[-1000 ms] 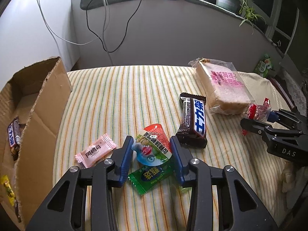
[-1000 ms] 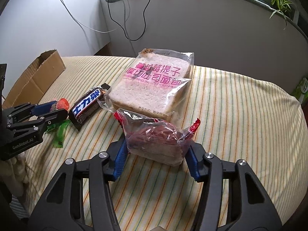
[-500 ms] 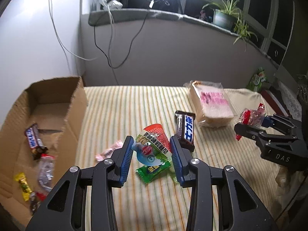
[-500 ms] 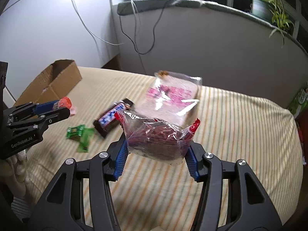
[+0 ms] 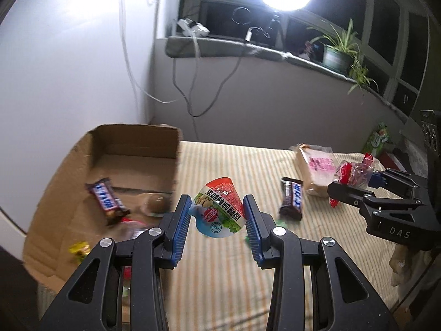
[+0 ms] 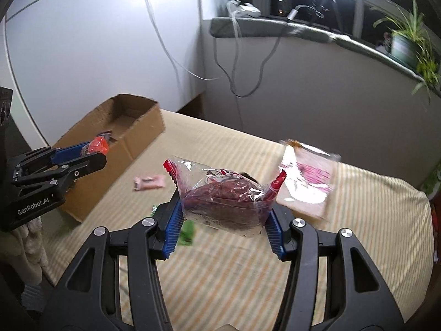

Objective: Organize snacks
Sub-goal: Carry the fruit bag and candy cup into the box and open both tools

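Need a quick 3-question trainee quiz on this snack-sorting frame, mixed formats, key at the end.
1. True or false: the left gripper is shut on a cup-shaped snack pack.
2. The right gripper holds: A) sliced bread, B) a clear bag of dark red snacks, C) a pink candy.
3. Fill in: one chocolate bar lies inside the cardboard ___; another chocolate bar lies on the striped cloth.

Key: 1 true; 2 B; 3 box.
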